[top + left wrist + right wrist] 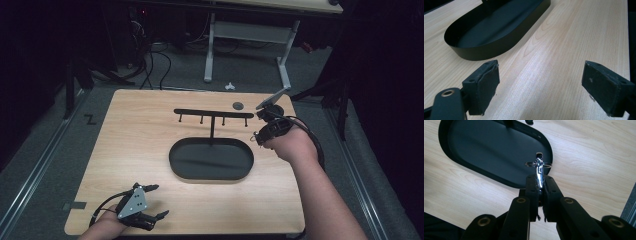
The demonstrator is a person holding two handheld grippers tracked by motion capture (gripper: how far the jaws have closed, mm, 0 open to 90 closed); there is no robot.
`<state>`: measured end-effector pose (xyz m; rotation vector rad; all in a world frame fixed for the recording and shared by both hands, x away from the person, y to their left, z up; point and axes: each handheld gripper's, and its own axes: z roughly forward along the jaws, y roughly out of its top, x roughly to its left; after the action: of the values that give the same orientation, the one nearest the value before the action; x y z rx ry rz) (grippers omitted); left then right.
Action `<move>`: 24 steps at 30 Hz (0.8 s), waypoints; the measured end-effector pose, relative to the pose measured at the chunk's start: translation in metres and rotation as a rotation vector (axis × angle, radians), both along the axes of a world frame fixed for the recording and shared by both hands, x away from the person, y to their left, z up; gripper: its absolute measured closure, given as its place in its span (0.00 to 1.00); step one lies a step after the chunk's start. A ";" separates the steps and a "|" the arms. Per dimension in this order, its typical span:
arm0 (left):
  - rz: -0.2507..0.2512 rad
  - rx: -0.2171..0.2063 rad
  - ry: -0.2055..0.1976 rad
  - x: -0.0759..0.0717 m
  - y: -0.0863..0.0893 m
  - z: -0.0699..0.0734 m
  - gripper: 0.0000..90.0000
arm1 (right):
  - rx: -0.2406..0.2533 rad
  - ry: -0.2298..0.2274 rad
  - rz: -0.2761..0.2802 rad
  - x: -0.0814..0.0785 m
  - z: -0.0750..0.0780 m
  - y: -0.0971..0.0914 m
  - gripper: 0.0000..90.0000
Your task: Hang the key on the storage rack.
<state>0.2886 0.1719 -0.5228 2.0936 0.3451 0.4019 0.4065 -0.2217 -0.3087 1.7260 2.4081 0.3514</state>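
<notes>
A black oval tray [172, 160] lies mid-table, and a black T-shaped rack [212, 113] with small hooks rises from its far side. My right gripper [258, 137] hovers at the tray's right end, just below the rack's right tip. In the right gripper view its jaws [540, 185] are shut on a shiny metal keyring piece [539, 167] that stands upright over the tray's edge [446, 152]. My left gripper [159, 201] rests at the near left of the table, open, with only bare wood between its pads [540, 85]. Beyond it is the tray wall [486, 51].
A small dark round disc [238, 105] lies on the wood behind the rack's right end. The light wooden table [130, 130] has rounded corners. Beyond its far edge stand a white desk frame [247, 35] and floor cables [150, 65].
</notes>
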 end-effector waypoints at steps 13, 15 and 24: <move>0.001 0.001 0.001 0.000 0.000 0.000 0.17 | 0.005 -0.027 0.010 0.009 0.018 0.009 0.93; 0.001 0.000 0.000 0.000 0.000 0.000 0.17 | 0.000 -0.025 0.012 0.010 0.019 0.010 0.93; 0.001 -0.003 -0.001 0.000 0.000 0.000 0.17 | 0.009 -0.027 0.009 0.022 0.014 0.016 0.93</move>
<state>0.2884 0.1721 -0.5229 2.0904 0.3464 0.4025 0.4285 -0.2059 -0.2945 1.7039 2.4000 0.3852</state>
